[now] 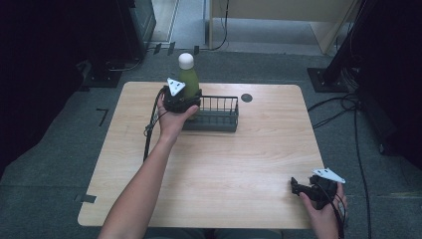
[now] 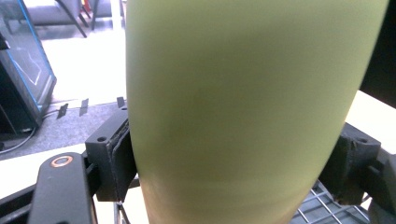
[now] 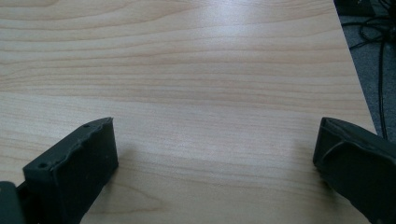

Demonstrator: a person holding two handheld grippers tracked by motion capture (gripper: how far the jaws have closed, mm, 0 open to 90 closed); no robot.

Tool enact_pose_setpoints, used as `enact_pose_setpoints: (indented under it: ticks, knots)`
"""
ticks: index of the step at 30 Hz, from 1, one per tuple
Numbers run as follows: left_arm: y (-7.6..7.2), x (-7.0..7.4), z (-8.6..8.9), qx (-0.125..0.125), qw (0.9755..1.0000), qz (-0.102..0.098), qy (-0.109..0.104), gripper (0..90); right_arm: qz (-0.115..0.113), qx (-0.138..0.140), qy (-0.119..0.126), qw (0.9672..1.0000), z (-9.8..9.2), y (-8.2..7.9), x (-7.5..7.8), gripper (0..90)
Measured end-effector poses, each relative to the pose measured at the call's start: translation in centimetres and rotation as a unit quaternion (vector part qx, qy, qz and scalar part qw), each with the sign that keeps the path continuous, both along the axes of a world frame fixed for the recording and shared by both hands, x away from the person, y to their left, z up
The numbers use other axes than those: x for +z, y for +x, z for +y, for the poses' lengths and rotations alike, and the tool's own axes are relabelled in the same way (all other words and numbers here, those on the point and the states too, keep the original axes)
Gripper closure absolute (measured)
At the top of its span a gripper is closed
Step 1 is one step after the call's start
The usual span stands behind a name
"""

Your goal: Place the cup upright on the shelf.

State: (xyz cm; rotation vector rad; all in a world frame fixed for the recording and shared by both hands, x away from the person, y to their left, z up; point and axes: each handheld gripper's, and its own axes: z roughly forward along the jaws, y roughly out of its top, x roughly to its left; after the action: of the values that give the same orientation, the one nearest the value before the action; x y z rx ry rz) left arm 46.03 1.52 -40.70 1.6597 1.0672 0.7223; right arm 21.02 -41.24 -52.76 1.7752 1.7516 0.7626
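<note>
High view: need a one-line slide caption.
Left gripper grips a green bottle at the wire basket; right gripper rests open near the table corner.

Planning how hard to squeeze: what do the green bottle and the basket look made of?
Green bottle: probably coated metal, a smooth matte skin with soft shading, and a white cap. Basket: dark wire, thin bars and a grid floor.

1. Green bottle [image 2: 247, 107]: in the left gripper view its top and base are cut off by the frame edges; surface blurred between the jaws.
2. Wire basket [image 2: 327, 212]: a corner shows beneath the right-hand jaw, rest hidden.
3. In the high view, the left gripper [image 1: 182, 99] hides the bottle's lower body.
</note>
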Motion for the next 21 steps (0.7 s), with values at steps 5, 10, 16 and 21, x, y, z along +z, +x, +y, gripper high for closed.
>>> enact_pose_setpoints:
  ticks: [5,10,16,21]
  knots:
    - [0.3,0.6,0.1,0.005,0.9995,0.031,-0.010,13.7,0.000,0.000,0.000,1.0000,0.0,0.0,0.0,0.0]
    - [0.4,0.9,0.6,0.007,0.9984,0.053,-0.016,2.3,0.000,0.000,0.000,1.0000,0.0,0.0,0.0,0.0]
    - [-0.5,1.7,1.1,-0.010,0.9990,0.041,-0.016,0.0,0.000,0.000,0.000,1.0000,0.0,0.0,0.0,0.0]
    - [-1.3,2.1,1.9,-0.014,0.9989,0.037,-0.024,0.0,0.000,0.000,0.000,1.0000,0.0,0.0,0.0,0.0]
